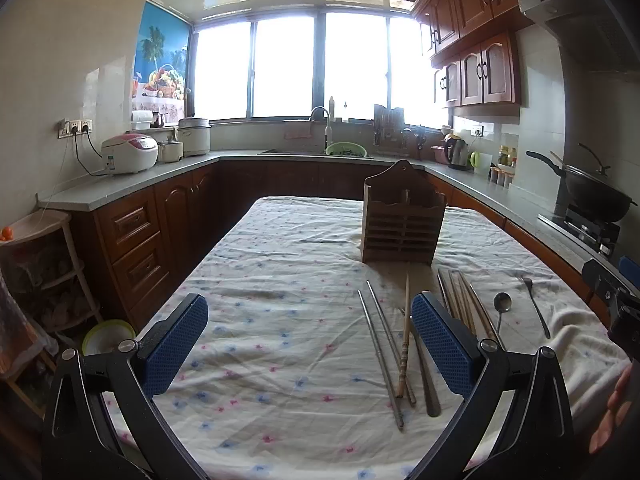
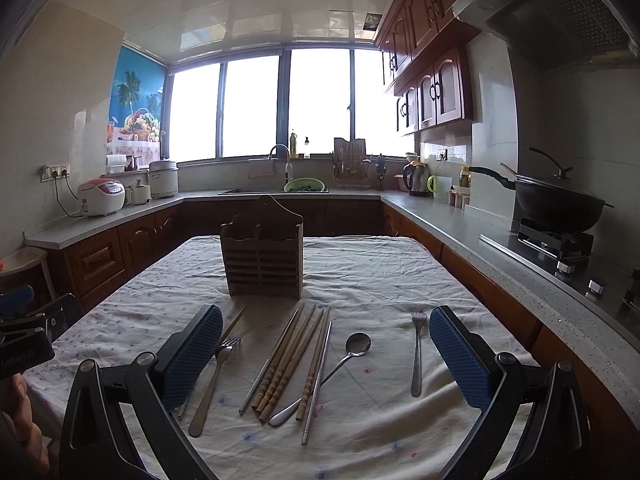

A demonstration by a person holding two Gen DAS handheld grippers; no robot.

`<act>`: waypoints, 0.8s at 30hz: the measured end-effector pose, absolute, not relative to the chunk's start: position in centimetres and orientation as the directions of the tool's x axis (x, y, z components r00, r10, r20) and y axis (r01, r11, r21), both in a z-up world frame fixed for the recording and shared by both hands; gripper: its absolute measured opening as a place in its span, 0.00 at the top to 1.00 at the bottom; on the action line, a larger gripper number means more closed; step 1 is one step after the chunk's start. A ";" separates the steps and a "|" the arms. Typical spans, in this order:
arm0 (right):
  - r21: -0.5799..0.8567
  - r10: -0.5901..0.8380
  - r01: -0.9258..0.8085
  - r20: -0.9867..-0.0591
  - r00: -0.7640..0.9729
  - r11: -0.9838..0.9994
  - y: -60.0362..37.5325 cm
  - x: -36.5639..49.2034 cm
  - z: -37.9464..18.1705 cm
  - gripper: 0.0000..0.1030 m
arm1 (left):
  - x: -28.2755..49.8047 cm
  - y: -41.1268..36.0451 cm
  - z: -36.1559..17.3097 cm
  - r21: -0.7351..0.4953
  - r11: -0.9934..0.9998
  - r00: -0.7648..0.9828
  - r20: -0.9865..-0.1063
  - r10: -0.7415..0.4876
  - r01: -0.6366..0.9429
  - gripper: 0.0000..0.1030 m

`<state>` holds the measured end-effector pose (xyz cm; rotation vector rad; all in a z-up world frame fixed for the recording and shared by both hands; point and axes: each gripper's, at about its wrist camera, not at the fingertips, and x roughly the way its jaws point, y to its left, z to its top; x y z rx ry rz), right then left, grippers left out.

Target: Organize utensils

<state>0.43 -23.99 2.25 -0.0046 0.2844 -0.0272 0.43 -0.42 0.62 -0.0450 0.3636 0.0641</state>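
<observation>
A wooden utensil holder point(image 2: 262, 252) stands upright on the cloth-covered table point(image 2: 360, 268); it also shows in the left wrist view point(image 1: 402, 222). In front of it lie several wooden chopsticks point(image 2: 286, 364), metal chopsticks point(image 2: 317, 376), a spoon point(image 2: 357, 345), a fork point(image 2: 417, 354) to the right and another fork point(image 2: 214, 380) to the left. My right gripper point(image 2: 326, 354) is open and empty above the chopsticks. My left gripper point(image 1: 310, 344) is open and empty, left of two metal chopsticks point(image 1: 380, 356) and a wooden chopstick point(image 1: 405, 340).
Kitchen counters point(image 1: 132, 184) with wooden cabinets surround the table on three sides. A wok point(image 2: 556, 204) sits on the stove at the right. Rice cookers point(image 1: 130, 152) stand on the left counter. A sink point(image 2: 280, 188) is under the window.
</observation>
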 end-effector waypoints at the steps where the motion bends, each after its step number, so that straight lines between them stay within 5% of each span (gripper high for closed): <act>1: -0.008 -0.026 0.025 -0.281 0.959 1.000 -23.9 0.5 2.3 0.00 | 0.4 -0.4 0.6 -0.032 0.997 0.933 -0.356 0.055 -0.070 0.00; 24: 0.010 -0.015 0.019 -0.295 0.956 1.000 -24.2 0.9 2.1 0.00 | 1.2 -0.6 0.4 -0.026 0.998 0.926 -0.373 0.050 -0.064 0.00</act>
